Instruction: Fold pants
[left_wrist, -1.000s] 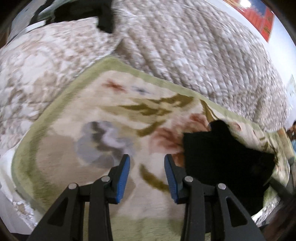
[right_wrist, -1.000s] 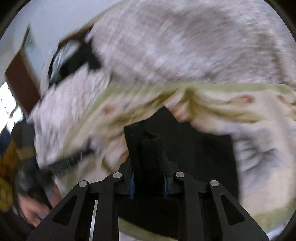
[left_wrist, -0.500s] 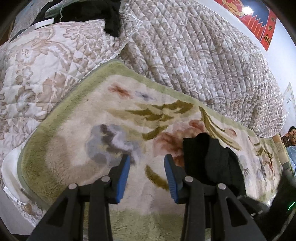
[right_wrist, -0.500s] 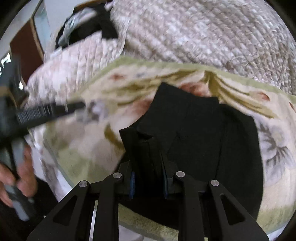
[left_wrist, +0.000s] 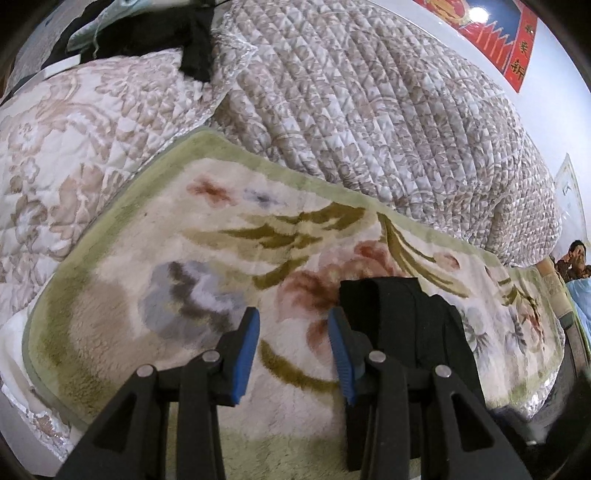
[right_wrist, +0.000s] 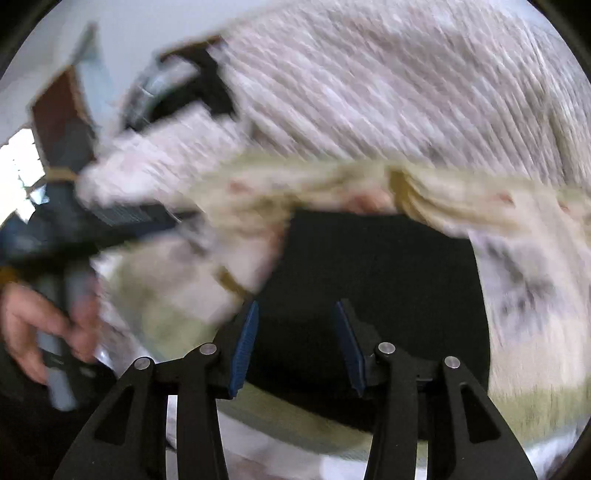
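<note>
While the right claw (right_wrist: 295, 343) is spreading its jaws, the folded black pants (right_wrist: 373, 280) lie flat on the floral blanket (left_wrist: 192, 236).
The pants sit just ahead of and beneath that claw, its blue pads clear of the cloth; the left claw (left_wrist: 293, 350) hangs released and empty over bare blanket, the pants (left_wrist: 402, 317) just to its right; a quilted bedspread (left_wrist: 369, 96) rises behind; a hand (right_wrist: 40, 332) grips the left handle.

Left gripper (left_wrist: 293, 332): jaws parted, blue pads facing each other, nothing between them, angled downward. Right gripper (right_wrist: 295, 332): jaws opening, blue pads apart and clear of any contact, also angled downward. Left hand (right_wrist: 44, 325), blurred at the left edge of the right wrist view, wraps its fingers around a grey handle.
</note>
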